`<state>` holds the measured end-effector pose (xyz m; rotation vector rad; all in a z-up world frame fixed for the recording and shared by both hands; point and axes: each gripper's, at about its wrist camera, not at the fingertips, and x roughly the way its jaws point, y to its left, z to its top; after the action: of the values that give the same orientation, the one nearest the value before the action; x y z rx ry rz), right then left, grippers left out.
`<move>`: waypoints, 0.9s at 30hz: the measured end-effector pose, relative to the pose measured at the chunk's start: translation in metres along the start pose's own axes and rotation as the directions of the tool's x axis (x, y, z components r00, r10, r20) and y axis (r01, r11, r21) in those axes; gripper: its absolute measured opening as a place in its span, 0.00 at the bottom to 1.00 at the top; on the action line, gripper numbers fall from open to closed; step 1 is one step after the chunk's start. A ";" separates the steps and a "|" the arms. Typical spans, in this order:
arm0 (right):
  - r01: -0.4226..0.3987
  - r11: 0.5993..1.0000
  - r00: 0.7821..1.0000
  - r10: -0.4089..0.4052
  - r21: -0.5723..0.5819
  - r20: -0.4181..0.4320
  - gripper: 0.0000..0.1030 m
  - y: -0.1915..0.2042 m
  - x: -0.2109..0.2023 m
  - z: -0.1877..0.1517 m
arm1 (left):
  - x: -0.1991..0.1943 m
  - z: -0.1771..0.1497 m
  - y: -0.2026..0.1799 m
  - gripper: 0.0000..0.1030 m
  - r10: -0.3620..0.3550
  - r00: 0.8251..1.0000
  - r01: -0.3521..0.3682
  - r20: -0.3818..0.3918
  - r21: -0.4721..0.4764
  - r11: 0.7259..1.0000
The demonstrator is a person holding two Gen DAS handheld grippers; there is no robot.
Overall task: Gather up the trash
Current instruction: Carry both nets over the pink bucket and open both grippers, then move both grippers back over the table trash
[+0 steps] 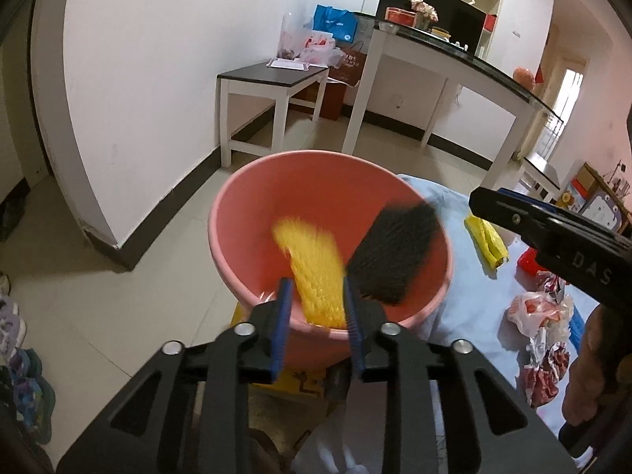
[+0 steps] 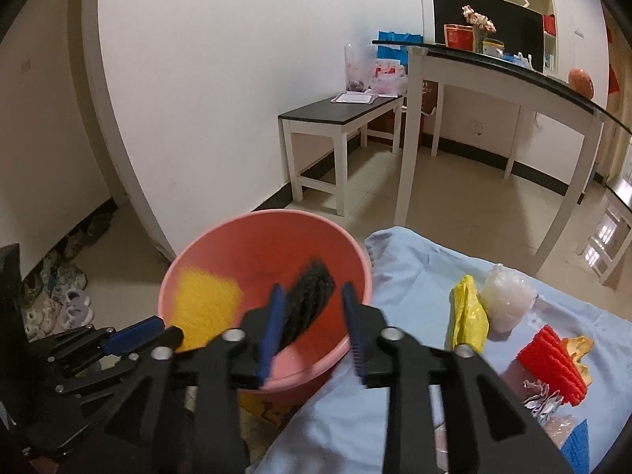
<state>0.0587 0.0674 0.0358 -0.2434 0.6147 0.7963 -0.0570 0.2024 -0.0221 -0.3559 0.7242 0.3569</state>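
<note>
1. The yellow mesh [image 1: 312,268] and the black mesh [image 1: 395,252] are both inside the pink basin [image 1: 245,205], blurred as though dropping; in my judgement each has just been let go so that it lands in the basin, which serves as the trash bin.
2. The left gripper [image 1: 316,316] is poised over the basin's near rim, its fingers parted to a middling gap. The yellow mesh shows between them but seems to lie beyond the pads, not pressed by them.
3. The right gripper [image 2: 312,328] likewise points down into the basin, fingers parted, the black mesh seen through the gap and apparently free.
4. The basin sits just beside the edge of the bench [image 2: 414,276], which is covered in a light blue cloth, probably so trash travels only a short way from bench to basin.
5. More trash waits on the cloth: a yellow bag [image 2: 468,316], a clear crumpled bag [image 2: 507,296], a red mesh [image 2: 553,359] and crumpled wrappers [image 1: 541,316]. The collecting looks partly done.
</note>
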 end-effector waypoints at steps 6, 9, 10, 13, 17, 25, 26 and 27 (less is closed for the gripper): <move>-0.002 0.999 1.000 0.002 0.037 0.016 0.40 -0.008 -0.015 -0.006 | -0.005 0.000 0.001 0.29 -0.009 1.000 0.009 0.013 -0.016 1.000; 0.006 0.999 0.999 -0.007 0.042 0.032 0.40 -0.014 -0.027 -0.009 | -0.012 0.001 -0.004 0.29 -0.039 0.999 0.040 0.027 -0.016 0.999; 0.012 0.999 0.999 -0.014 0.039 0.040 0.40 -0.016 -0.032 -0.010 | -0.014 0.002 -0.007 0.29 -0.053 0.998 0.053 0.033 -0.013 0.999; 0.035 0.999 0.997 -0.037 0.036 0.068 0.40 -0.022 -0.048 -0.014 | -0.023 0.003 -0.017 0.29 -0.095 0.994 0.095 0.056 0.002 0.996; 0.071 0.996 0.992 -0.076 0.047 0.098 0.40 -0.035 -0.069 -0.021 | -0.031 0.002 -0.034 0.29 -0.135 0.988 0.134 0.073 0.029 0.991; 0.152 0.980 0.983 -0.164 0.129 0.081 0.40 -0.083 -0.107 -0.049 | -0.043 -0.006 -0.079 0.29 -0.219 0.974 0.209 0.058 0.136 0.968; 0.165 0.976 0.981 -0.177 0.142 0.077 0.40 -0.092 -0.113 -0.054 | -0.043 -0.008 -0.085 0.29 -0.228 0.972 0.218 0.052 0.150 0.964; 0.178 0.973 0.979 -0.190 0.148 0.074 0.40 -0.097 -0.117 -0.059 | -0.043 -0.010 -0.093 0.29 -0.240 0.970 0.230 0.042 0.169 0.959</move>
<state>0.0420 -0.0934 0.0569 -0.1337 0.5540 0.5786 -0.0529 0.1082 0.0188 -0.2712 0.6370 0.0822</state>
